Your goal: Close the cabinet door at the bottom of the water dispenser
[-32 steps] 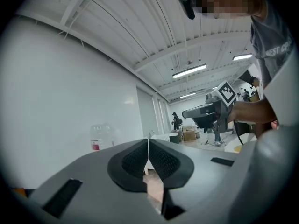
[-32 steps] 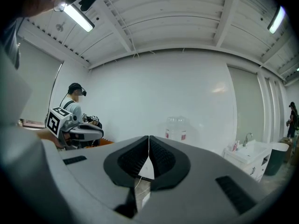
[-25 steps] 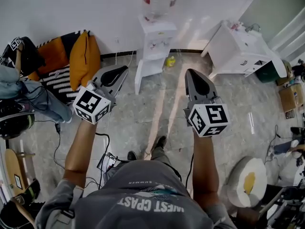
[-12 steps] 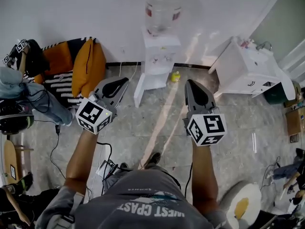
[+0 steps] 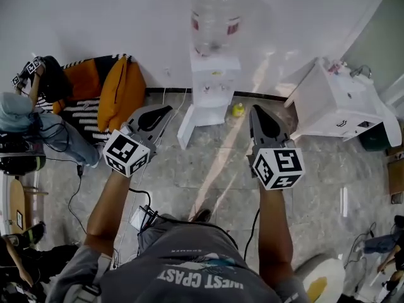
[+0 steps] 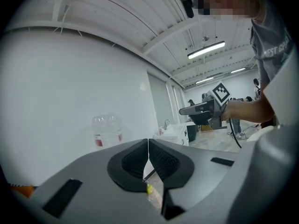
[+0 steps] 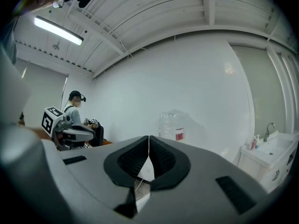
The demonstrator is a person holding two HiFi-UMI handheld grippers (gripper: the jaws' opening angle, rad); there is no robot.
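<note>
At the foot of the water dispenser (image 5: pixel 214 84), against the white wall, the cabinet door (image 5: pixel 185 128) stands swung out from the base toward your left, so the task is not yet done. You are well short of the dispenser, with bare floor between it and you.

Your left gripper (image 5: pixel 165 110) is held nearly level, its tip aimed at the open door's side of the dispenser. Its jaws are pressed together with nothing between them. That suits a push: I judge a shut tip gives a firm, blunt nose for pressing a flat panel, with no need to grasp.

Your right gripper (image 5: pixel 259 110) points toward the dispenser's right side, just short of a small yellow object (image 5: pixel 238 110) on the floor beside the base. Its jaws are also together and empty. It looks held level as a spare, ready to steady the dispenser if needed.

The large bottle (image 5: pixel 214 17) on top makes the dispenser top-heavy, so a gentle push low on the door seems wise. To the dispenser's right stands a white sink unit (image 5: pixel 338 106).
</note>
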